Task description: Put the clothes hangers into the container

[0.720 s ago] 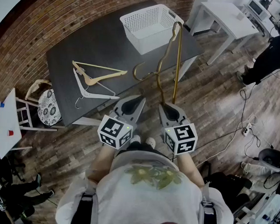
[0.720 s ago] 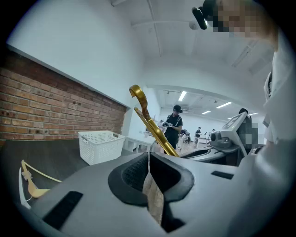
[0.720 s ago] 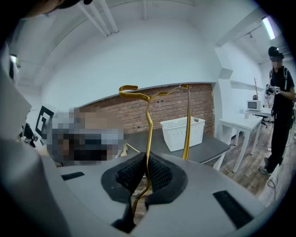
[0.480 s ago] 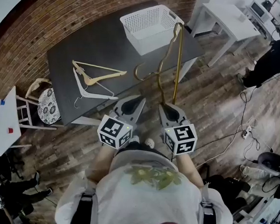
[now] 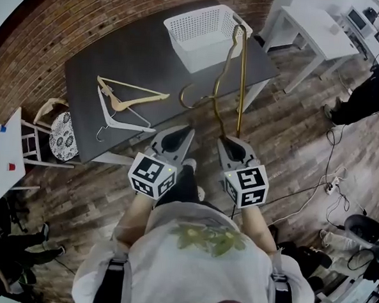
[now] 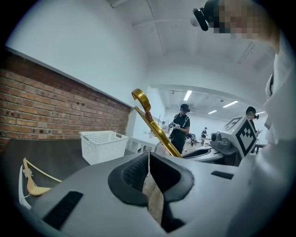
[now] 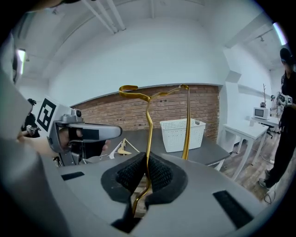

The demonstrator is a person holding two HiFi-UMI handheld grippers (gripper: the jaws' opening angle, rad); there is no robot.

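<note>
1. Gold metal wire makes up the hanger (image 5: 242, 80) now in play; it is off the tabletop (image 5: 118, 54), standing upright in the air over the near right edge, with its top showing close to the white basket (image 5: 201, 57) at the far right corner
2. Right tongs (image 5: 232, 142) are closed on it, the black pads pinching one thin run of wire just above a bend, as the right gripper view shows (image 7: 147, 173)
3. Left tongs (image 5: 177, 138) are closed on nothing, with only floor showing through the slit between the pads, and they hang just beside the right pair at the near edge
4. Handling, as a judgement: the hanger looks light and stiff but smooth, so a single pinch on round wire may let it pivot or slide; a hold next to a bend, like this one, should resist that best
5. Its open hook, hanging low toward the tabletop, could catch on the basket's perforated wall, so the hanger likely needs to go in from above and clear of the rim
6. Two more wait on the left half of the tabletop, a wooden hanger (image 5: 132, 99) and a white hanger (image 5: 114, 120), overlapping; the wooden one looks heavier, with broad shoulders that give a surer grip than its wire hook
</note>
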